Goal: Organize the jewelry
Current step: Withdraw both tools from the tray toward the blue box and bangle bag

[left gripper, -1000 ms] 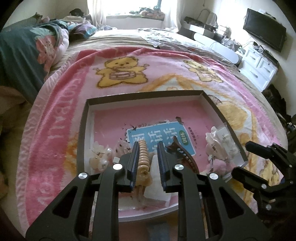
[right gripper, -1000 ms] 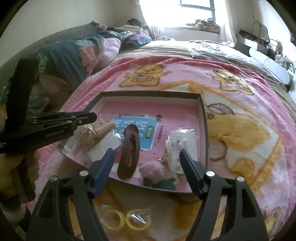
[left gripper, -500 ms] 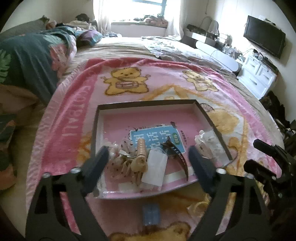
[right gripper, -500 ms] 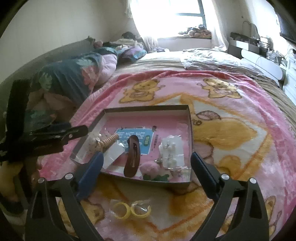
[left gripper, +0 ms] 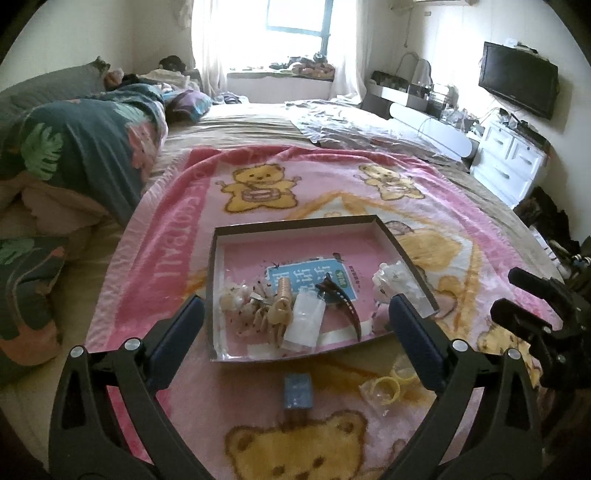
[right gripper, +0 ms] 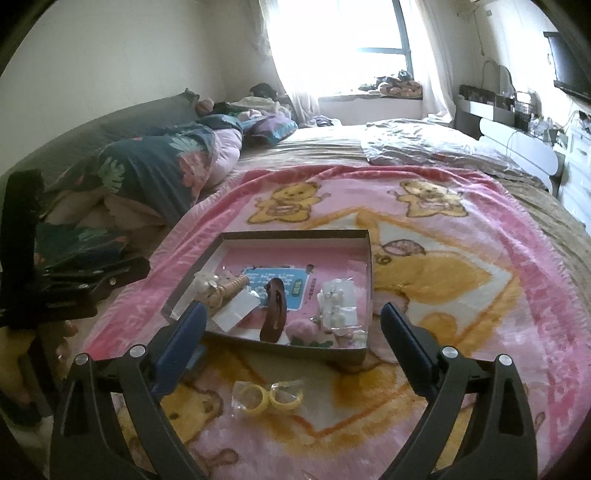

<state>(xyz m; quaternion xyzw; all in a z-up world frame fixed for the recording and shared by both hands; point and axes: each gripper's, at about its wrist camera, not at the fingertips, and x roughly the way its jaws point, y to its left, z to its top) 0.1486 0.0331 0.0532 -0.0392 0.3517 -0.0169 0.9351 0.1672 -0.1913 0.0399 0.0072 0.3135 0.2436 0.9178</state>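
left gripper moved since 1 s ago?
Yes. The left gripper has opened and pulled back from the tray: its fingers were shut on the beaded clip inside it, and now they flank the tray's near edge.

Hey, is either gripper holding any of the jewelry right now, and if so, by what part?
Nothing is held. The left gripper and right gripper both have their jaws spread wide and empty, above the blanket near the tray.

Setting: a home bedroom. Evidence: wide bed covered by a pink teddy-bear blanket, rumpled leaf-print duvet, curtained window, wall-mounted TV above a white drawer unit, clothes piled on the sill.
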